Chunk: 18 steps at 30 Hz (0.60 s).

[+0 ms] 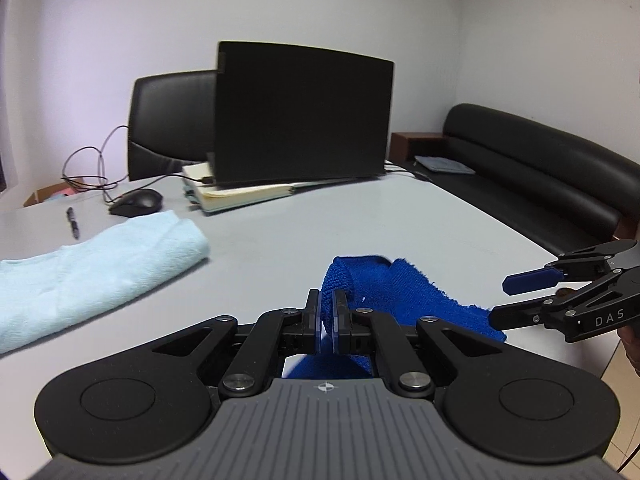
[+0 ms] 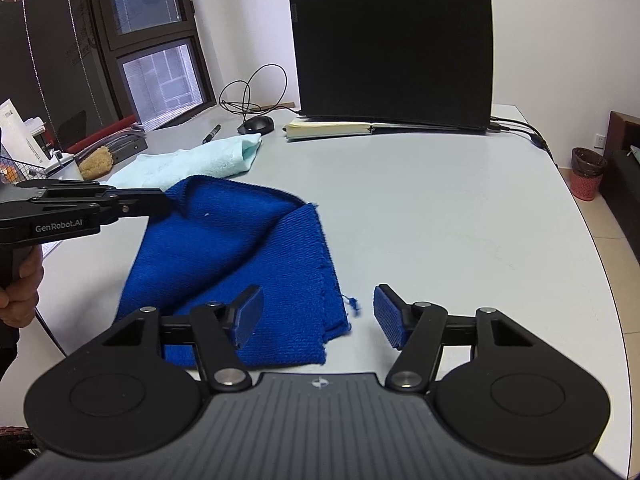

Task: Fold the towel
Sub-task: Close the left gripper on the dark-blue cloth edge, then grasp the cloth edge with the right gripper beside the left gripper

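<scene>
Half the blue towel (image 1: 384, 292) hides behind the clamped left gripper (image 1: 327, 312).

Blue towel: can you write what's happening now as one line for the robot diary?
stage: mid-fold | left tongs: shut on blue towel | right tongs: open at the towel's near edge | towel: partly folded on white table

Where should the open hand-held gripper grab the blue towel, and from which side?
Probably the near right corner of the blue towel, by its frayed edge. The right hand-held gripper hangs open just above that spot, so it could come straight down from the towel's right edge. The layers lie flat there, free on the table, while the left hand-held gripper pinches the far edge.
</scene>
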Tool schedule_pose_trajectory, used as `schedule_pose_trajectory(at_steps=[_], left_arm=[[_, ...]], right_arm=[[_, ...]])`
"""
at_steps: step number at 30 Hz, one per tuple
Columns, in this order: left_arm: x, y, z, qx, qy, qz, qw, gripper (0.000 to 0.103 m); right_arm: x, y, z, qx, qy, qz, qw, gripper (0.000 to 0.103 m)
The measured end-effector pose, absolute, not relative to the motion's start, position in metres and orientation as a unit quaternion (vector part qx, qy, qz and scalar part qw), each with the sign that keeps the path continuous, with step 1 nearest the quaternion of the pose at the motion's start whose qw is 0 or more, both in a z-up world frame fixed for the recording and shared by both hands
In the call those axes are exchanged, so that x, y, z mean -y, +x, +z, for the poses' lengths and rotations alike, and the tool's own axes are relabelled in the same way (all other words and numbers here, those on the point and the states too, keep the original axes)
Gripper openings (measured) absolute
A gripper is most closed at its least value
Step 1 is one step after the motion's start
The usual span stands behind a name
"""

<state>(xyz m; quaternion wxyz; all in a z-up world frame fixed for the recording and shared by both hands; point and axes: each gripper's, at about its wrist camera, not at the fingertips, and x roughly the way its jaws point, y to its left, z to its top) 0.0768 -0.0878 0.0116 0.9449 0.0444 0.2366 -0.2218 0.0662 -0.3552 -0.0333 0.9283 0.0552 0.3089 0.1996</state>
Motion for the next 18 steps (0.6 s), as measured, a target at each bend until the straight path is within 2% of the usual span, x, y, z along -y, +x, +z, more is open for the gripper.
schedule_pose_trajectory(at_steps=[4, 9, 18], left_arm=[[0.067, 0.076, 0.017, -0.233, 0.035, -0.207, 0.95, 0.006], [0.041, 0.073, 0.018, -0.233, 0.025, -0.182, 0.955, 0.006], [0.004, 0.069, 0.006, -0.25, 0.001, -0.156, 0.955, 0.006]], right_arm=[[0.345, 0.074, -0.031, -0.308, 0.057, 0.216, 0.925, 0.062], [0.328, 0.086, -0.035, -0.318, 0.052, 0.23, 0.918, 0.051], [0.306, 0.118, -0.04, -0.334, 0.067, 0.237, 0.91, 0.05]])
